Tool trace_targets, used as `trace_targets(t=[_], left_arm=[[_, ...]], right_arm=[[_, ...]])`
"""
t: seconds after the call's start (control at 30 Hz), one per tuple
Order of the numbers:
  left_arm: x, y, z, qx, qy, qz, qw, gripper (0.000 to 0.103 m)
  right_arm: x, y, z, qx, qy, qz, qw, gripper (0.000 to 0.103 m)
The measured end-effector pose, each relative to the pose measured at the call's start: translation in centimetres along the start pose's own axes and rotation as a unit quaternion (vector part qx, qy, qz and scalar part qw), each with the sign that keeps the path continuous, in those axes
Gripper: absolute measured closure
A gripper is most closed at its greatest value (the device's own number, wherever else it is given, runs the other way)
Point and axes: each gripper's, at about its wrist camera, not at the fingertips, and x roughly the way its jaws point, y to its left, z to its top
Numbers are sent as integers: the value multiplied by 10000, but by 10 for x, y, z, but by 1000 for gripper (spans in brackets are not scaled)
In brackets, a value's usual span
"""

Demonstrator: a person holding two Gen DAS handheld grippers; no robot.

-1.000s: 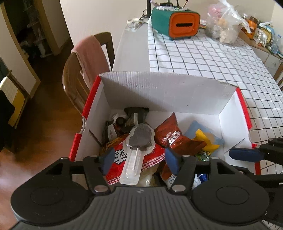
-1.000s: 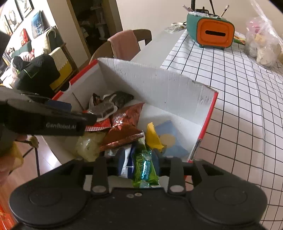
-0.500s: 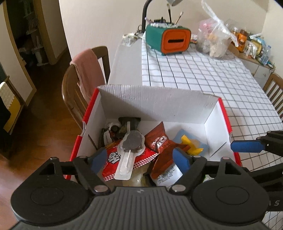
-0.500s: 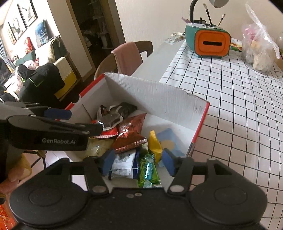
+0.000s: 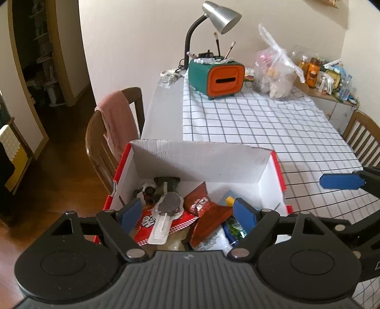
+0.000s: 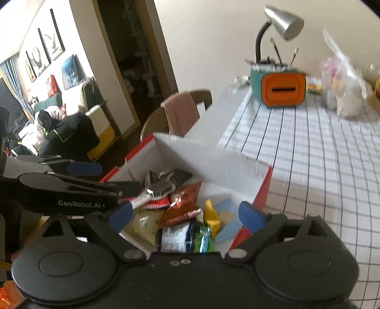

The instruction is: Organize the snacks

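A white cardboard box (image 5: 201, 164) with red outer sides stands at the table's near left corner and holds several snack packs. Among them are a clear-packed dark lolly (image 5: 166, 209), a red-brown crisp bag (image 5: 201, 204) and a green wrapper (image 6: 201, 240). My left gripper (image 5: 187, 211) hovers above the box, its jaws opening, nothing pressed between the pads. My right gripper (image 6: 185, 214) hangs over the box's near right side, its jaws opening wide, with nothing held. Each gripper shows at the edge of the other's view.
A wooden chair (image 5: 114, 123) draped with a pink cloth stands left of the box. Farther along the checked tablecloth (image 5: 261, 123) are a green and orange box (image 5: 216, 76), a desk lamp (image 5: 220, 16) and a clear plastic bag (image 5: 275, 73). Another chair (image 5: 363, 137) stands at the right.
Both grippers rose and drew back from the box while their jaws spread. The right one let go of the green wrapper, which now lies in the box.
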Motion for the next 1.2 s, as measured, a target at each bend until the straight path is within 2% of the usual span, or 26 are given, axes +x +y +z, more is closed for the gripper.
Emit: trace_targets(t=[0.17, 0.43, 1.2], left_arm=[[-10, -4, -1, -42, -43, -141, 9999, 16], [-23, -3, -2, -214, -59, -256, 9994, 16], [-29, -9, -9, -174, -8, -120, 9998, 16]], right_arm=[[-16, 1, -2, -45, -269, -124, 9996, 0], [-33, 3, -12, -88, -383, -187, 9991, 0], [-44, -3, -25, 291, -347, -205, 9988, 0]])
